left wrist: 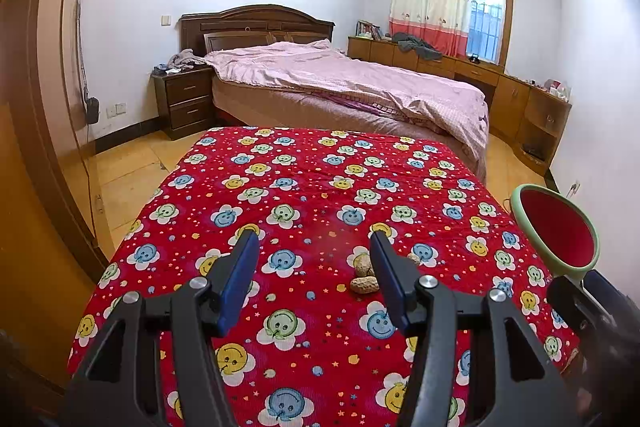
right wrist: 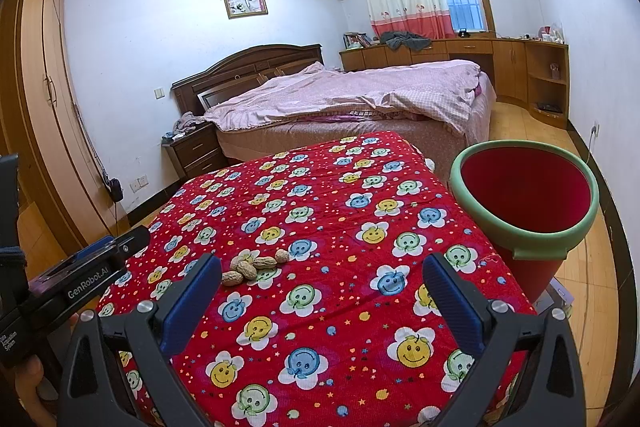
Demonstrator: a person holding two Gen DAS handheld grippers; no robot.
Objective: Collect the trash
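Observation:
Several peanut shells [right wrist: 252, 265] lie in a small pile on a table covered by a red cloth with smiley flowers [right wrist: 340, 227]. In the left wrist view the peanut shells [left wrist: 363, 277] sit just left of the right finger, partly hidden by it. My left gripper [left wrist: 314, 247] is open and empty above the cloth. My right gripper [right wrist: 322, 269] is open and empty, with the pile just beyond its left finger. A red bin with a green rim [right wrist: 524, 203] stands off the table's right edge; it also shows in the left wrist view [left wrist: 558, 231].
A bed with a pink quilt [right wrist: 352, 99] stands behind the table, a dark nightstand [right wrist: 196, 147] to its left. A wooden wardrobe [right wrist: 40, 87] runs along the left wall. Low cabinets [right wrist: 500, 59] line the far right wall. The left gripper's body [right wrist: 80, 279] shows at left.

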